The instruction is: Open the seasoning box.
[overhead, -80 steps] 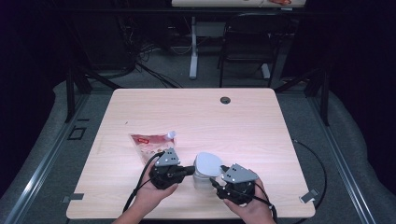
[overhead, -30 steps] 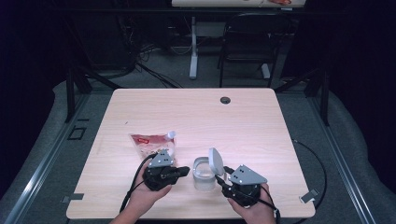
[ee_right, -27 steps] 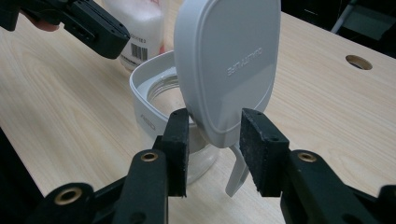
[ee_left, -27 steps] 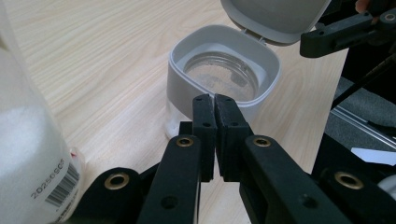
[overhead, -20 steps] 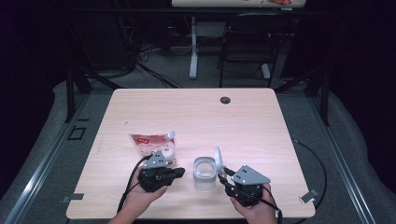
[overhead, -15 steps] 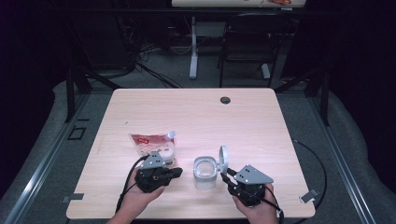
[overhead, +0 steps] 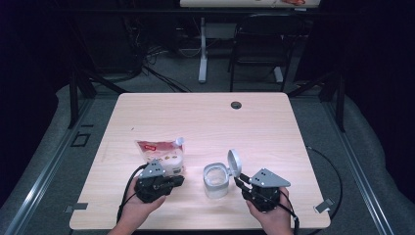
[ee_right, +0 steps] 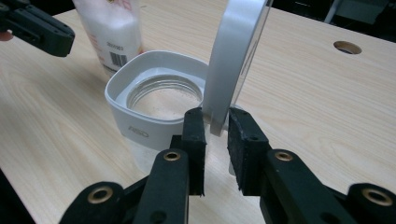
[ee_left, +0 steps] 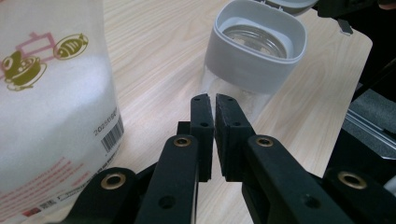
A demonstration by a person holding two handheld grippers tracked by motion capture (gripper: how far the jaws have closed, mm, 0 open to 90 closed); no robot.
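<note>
A clear jar with a grey square collar (overhead: 216, 181) (ee_left: 257, 60) (ee_right: 140, 121) stands near the table's front edge. Its hinged grey lid (overhead: 235, 161) (ee_right: 236, 51) is flipped up on edge. My right gripper (overhead: 240, 180) (ee_right: 216, 116) sits just right of the jar. Its jaws have just been closing and now straddle the lid's lower edge, with a thin gap still showing on one side. A white pouch of powder (overhead: 161, 154) (ee_left: 51, 93) (ee_right: 114, 28) stands left of the jar. My left gripper (overhead: 178, 180) (ee_left: 215, 100) is shut and empty, right in front of the pouch.
The wooden table (overhead: 195, 122) has a round cable hole (overhead: 236, 105) near its far edge. A chair (overhead: 259, 44) and a desk leg stand beyond the table. Cables trail from both grippers over the front edge.
The lid has gone from closed to standing upright. My left gripper has drawn away from the jar to the left, toward the pouch. The right gripper has slid slightly rightward.
</note>
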